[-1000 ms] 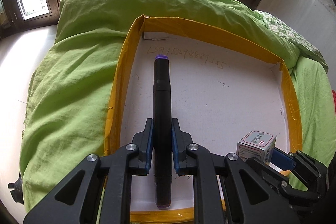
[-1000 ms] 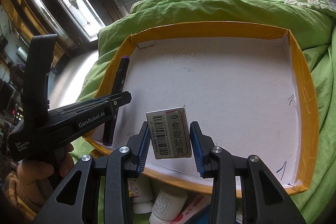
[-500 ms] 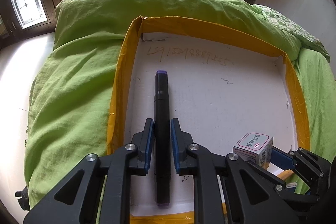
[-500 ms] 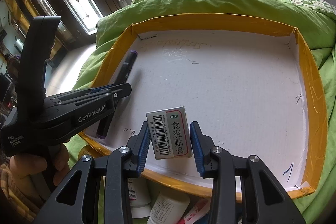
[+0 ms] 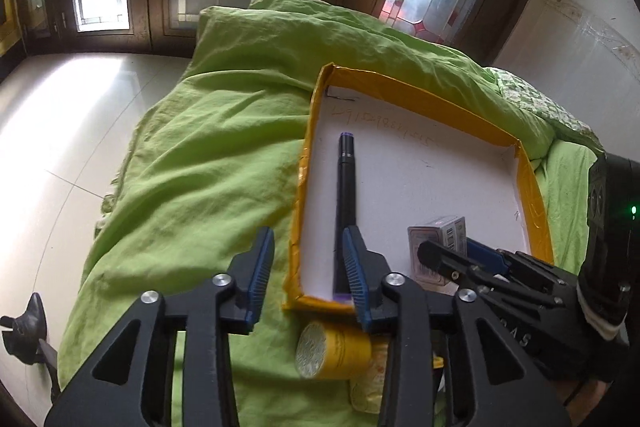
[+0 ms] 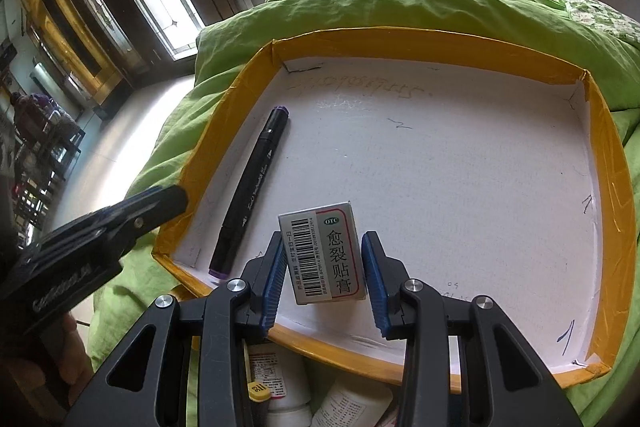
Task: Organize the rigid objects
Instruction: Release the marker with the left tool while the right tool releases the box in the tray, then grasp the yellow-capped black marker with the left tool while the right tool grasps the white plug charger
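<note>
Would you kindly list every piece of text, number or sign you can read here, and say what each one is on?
"OTC" and "愈裂贴膏": box held in the right tool.
Barcode with digits: same box, too small to read.
"GenRobot.AI": left tool, blurred.
White lettering: marker, too small to read.
Handwritten digits: tray floor, too faint to read.
"18": yellow cap, partly hidden.
Bottle labels: unreadable.
</note>
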`<action>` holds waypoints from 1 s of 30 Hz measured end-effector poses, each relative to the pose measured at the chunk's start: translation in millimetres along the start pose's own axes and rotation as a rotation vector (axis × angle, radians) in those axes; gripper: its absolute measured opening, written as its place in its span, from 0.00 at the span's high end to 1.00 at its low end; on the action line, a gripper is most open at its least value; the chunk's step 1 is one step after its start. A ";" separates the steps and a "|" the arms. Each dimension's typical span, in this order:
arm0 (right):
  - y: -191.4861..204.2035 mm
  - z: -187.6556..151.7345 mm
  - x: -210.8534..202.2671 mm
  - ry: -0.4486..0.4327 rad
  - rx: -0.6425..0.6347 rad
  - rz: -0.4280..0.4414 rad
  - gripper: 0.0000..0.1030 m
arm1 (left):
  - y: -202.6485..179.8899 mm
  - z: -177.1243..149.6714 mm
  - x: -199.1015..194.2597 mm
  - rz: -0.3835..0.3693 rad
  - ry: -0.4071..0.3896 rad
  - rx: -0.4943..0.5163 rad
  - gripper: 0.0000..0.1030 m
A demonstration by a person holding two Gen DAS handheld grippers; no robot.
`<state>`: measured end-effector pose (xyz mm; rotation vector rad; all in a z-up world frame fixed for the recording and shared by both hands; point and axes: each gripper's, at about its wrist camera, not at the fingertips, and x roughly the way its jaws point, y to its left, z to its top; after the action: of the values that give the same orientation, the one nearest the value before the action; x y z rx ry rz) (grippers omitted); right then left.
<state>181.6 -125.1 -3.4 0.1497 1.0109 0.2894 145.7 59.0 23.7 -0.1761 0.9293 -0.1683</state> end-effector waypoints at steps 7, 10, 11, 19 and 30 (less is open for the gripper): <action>-5.8 -1.8 -19.1 -0.035 0.047 0.019 0.49 | -2.3 -32.0 -25.7 0.003 -0.029 -0.002 0.47; -14.3 -2.5 -38.7 -0.060 0.058 0.021 0.49 | 0.1 -57.3 -31.9 -0.017 0.011 -0.021 0.47; -17.6 -3.1 -44.9 -0.065 0.064 0.020 0.49 | -0.2 -64.1 -33.8 -0.020 0.028 -0.023 0.47; -44.9 -34.4 -89.2 -0.055 0.127 0.023 0.42 | -14.4 -87.4 -55.9 -0.029 0.026 -0.007 0.47; -83.9 -131.5 -133.4 0.006 0.211 0.069 0.37 | -50.0 -121.0 -62.1 -0.075 0.076 0.027 0.46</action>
<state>17.6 -247.2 14.4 0.3756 1.0429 0.2460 8.2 14.6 12.3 -0.1805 0.9957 -0.2586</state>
